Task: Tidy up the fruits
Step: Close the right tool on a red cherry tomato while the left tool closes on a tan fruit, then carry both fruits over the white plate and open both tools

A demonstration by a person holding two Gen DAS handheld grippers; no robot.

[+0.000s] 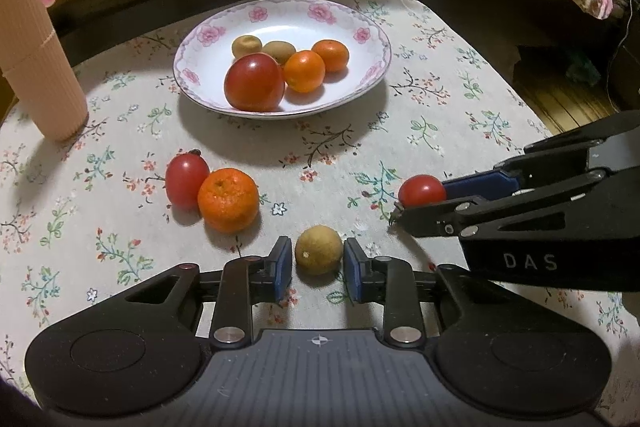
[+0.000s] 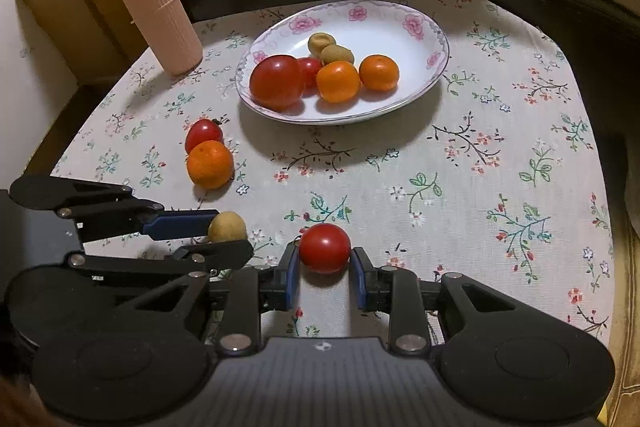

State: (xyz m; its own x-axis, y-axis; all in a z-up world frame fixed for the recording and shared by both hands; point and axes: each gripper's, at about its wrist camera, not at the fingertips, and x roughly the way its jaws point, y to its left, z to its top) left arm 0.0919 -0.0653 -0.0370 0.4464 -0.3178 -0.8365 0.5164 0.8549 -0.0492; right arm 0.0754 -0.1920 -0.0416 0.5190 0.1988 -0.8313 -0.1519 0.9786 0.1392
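Left gripper [image 1: 318, 265]: the fingers [image 1: 282, 269] are closed almost all the way around a small brown fruit [image 1: 319, 249], the pads right at its sides. A thin gap seems to be left on the picture's left side, so whether it's actually pinched can't be told for sure. Right gripper [image 2: 325, 269]: the fingers [image 2: 291, 273] are shut on a small tomato [image 2: 325, 247], low centre of its own view.

What could go wrong: both fruits are round and smooth, and only their near halves are caught between the pads. If either is lifted fast or tilted, it could be squirted out forward and rolled off the tabletop [image 2: 460, 207]. The tomato could also be squashed if it's squeezed harder. The plate [image 1: 280, 17] up in the middle is already crowded, so anything dropped in could knock a mandarin [image 1: 305, 71] over the shallow rim. And the two grippers are sat close together, so a bump on the way to the plate is possible.

View differences: a second small tomato [image 2: 310, 70] tucked behind the big tomato [image 2: 277, 81] on the plate is only shown by the right view. A loose tomato [image 1: 186, 179] and orange [image 1: 228, 199], touching, are seen in both. The pink ribbed cylinder [image 2: 154, 5] is seen whole only in the right view.
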